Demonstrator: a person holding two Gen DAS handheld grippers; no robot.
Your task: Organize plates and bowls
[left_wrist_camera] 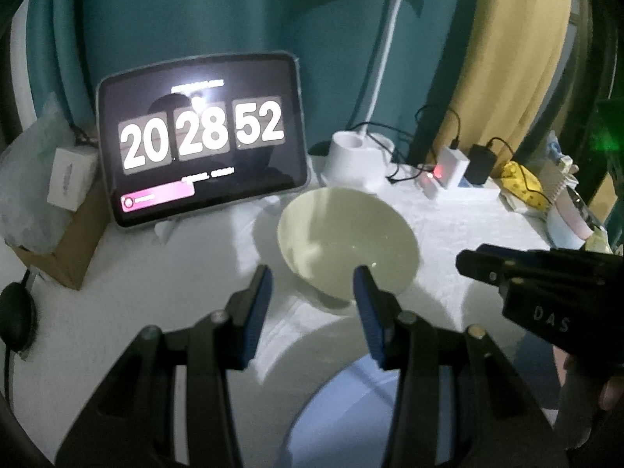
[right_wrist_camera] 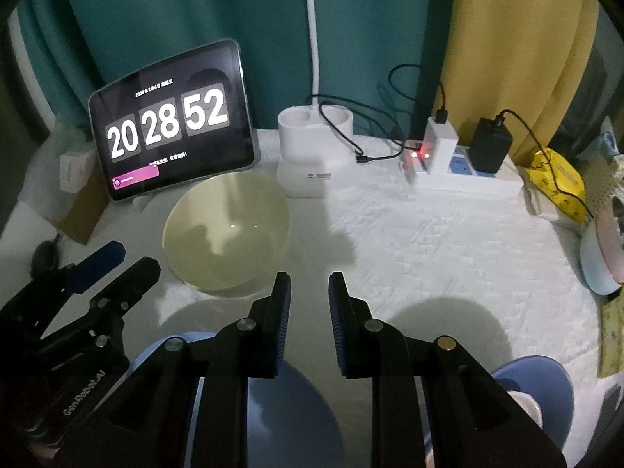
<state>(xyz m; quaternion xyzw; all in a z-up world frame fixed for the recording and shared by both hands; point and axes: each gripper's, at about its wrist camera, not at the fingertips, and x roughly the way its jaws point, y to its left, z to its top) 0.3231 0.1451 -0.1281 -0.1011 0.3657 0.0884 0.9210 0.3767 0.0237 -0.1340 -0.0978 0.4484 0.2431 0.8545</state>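
Observation:
A pale green bowl [left_wrist_camera: 347, 241] stands on the white cloth in front of the tablet; it also shows in the right wrist view [right_wrist_camera: 228, 234]. My left gripper [left_wrist_camera: 314, 279] is open and empty, its fingertips just short of the bowl's near rim. A blue plate [left_wrist_camera: 347, 409] lies below it, near the front edge. My right gripper [right_wrist_camera: 309, 284] is open and empty, hovering above that blue plate [right_wrist_camera: 288, 409], to the right of the bowl. A second blue dish [right_wrist_camera: 534, 394] lies at the lower right, partly hidden by the gripper.
A tablet [left_wrist_camera: 202, 148] showing a clock leans at the back. A white lamp base [right_wrist_camera: 312, 152], a power strip with chargers [right_wrist_camera: 460, 163] and cables sit behind. A cardboard box [left_wrist_camera: 58, 241] stands at the left. A yellow packet [right_wrist_camera: 557, 179] and clutter lie at the right.

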